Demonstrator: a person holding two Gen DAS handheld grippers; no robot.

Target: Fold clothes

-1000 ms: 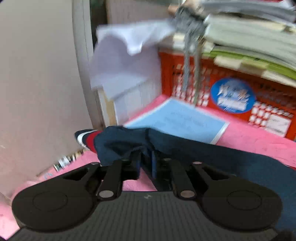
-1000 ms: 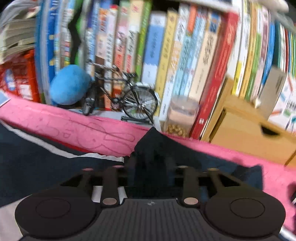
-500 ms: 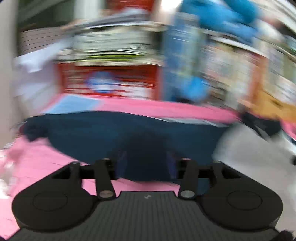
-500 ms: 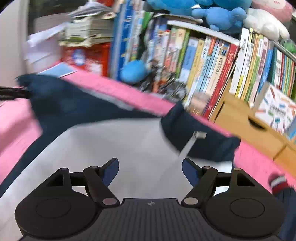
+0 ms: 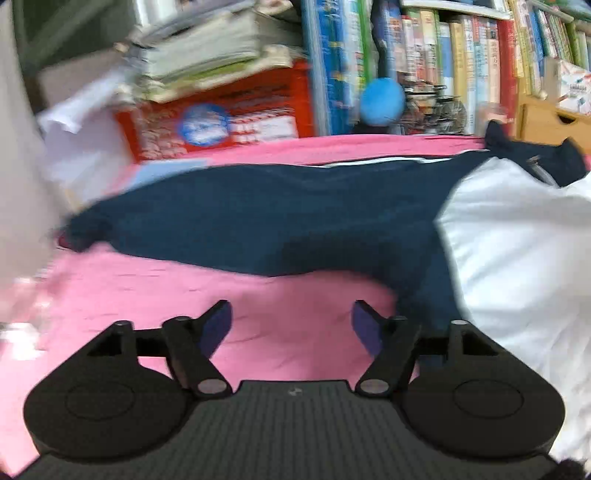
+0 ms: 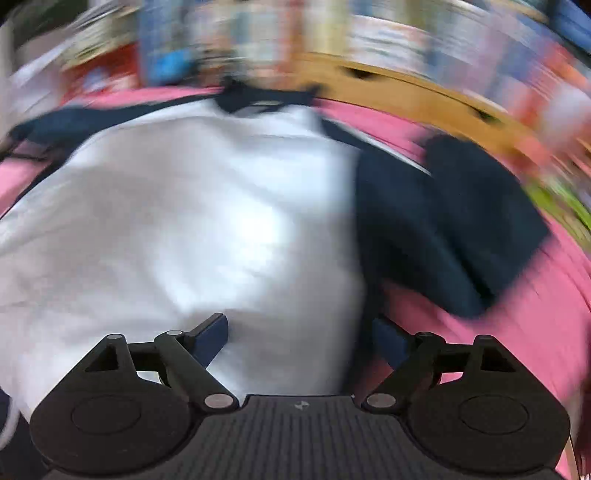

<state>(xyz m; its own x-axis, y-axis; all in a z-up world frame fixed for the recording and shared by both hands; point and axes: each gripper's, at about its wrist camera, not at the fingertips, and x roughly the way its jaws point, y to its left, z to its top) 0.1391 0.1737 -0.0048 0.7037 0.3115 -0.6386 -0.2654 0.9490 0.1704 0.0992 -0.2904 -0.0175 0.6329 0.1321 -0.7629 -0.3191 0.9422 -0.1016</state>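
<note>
Jacket (image 5: 280,229) spread flat on the pink bed (image 5: 155,288), ready for its first fold.
Left hand-held gripper (image 5: 291,325) and right hand-held gripper (image 6: 299,339) hover empty, jaws opening; next, I judge, each must grasp a sleeve (image 6: 454,221) or hem.

**Blur and cropped edges hide much of the scene**

The right wrist view is smeared: the books (image 6: 388,33) at the top are streaks of colour, no title legible, and the wooden box (image 6: 424,96) is a curved tan band. The jacket (image 6: 192,229) runs off the left edge, and its navy sleeve (image 6: 461,221) has soft, uncertain outlines.

In the left wrist view the paper stack (image 5: 210,55) and red crate (image 5: 229,114) are blurred; the crate's label cannot be read. The jacket's white body (image 5: 517,266) is cut by the right edge, and the cuff (image 5: 79,232) is indistinct. The small bicycle model (image 5: 439,110) is barely discernible.
</note>
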